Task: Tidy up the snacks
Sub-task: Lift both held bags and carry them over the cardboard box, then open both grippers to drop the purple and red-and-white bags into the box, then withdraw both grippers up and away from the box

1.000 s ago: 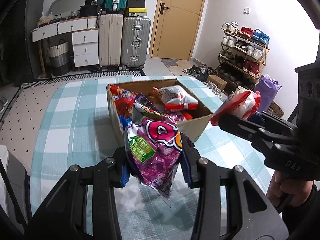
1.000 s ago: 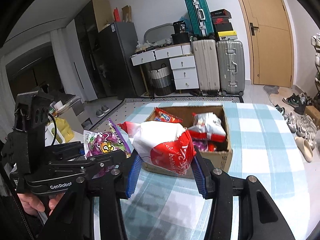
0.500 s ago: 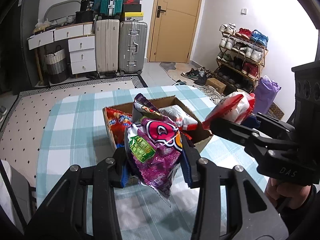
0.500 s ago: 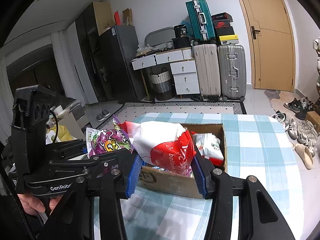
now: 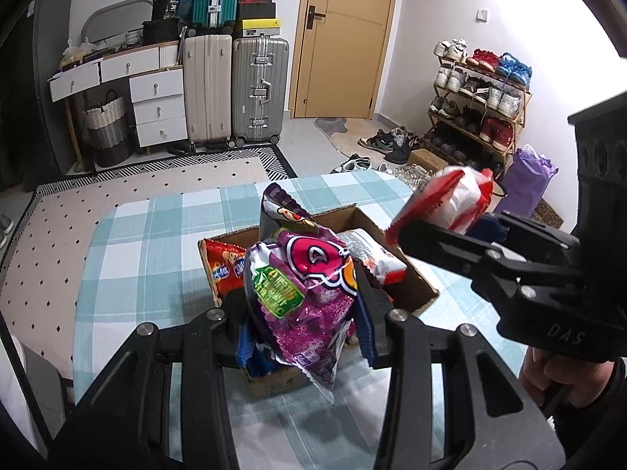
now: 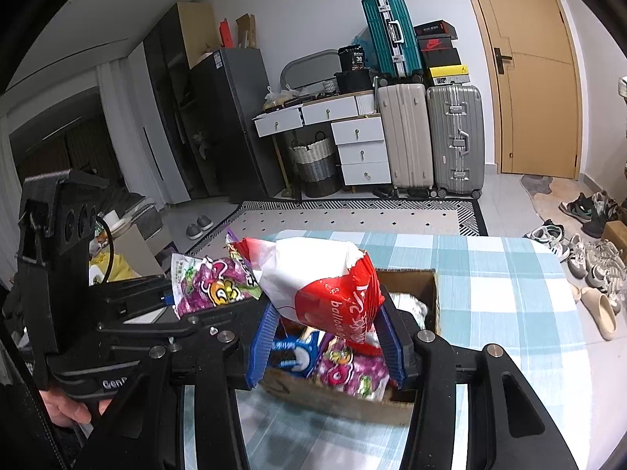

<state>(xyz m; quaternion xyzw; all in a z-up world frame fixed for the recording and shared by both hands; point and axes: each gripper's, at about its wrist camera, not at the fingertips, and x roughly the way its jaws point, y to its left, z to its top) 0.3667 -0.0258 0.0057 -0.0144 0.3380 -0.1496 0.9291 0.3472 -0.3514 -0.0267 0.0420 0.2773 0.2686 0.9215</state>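
A purple snack bag (image 5: 305, 301) hangs upright between the blue pads of my left gripper (image 5: 303, 325), which is shut on it. My right gripper (image 6: 325, 337) is shut on a red-and-white snack bag (image 6: 325, 286). Both bags hover above the near part of an open cardboard box (image 6: 333, 395) on the checked tablecloth (image 6: 490, 274). Several packs lie in the box, among them a blue one (image 6: 294, 352) and a purple one (image 6: 352, 372). The left wrist view shows the box (image 5: 415, 274) behind the purple bag and the right gripper (image 5: 443, 215) with its bag (image 5: 450, 199) to the right.
The teal-and-white cloth (image 5: 156, 243) covers the table around the box. Beyond the table are a dotted rug (image 5: 117, 188), suitcases (image 5: 258, 86), white drawers (image 5: 156, 105), a door (image 5: 345, 39), a shoe rack (image 5: 482, 98) and loose shoes (image 6: 588, 258). A hand (image 6: 66, 407) grips each tool.
Both grippers have risen and moved forward with their bags. The box, earlier ahead of the fingers, now lies beneath them. Neither grip has changed.
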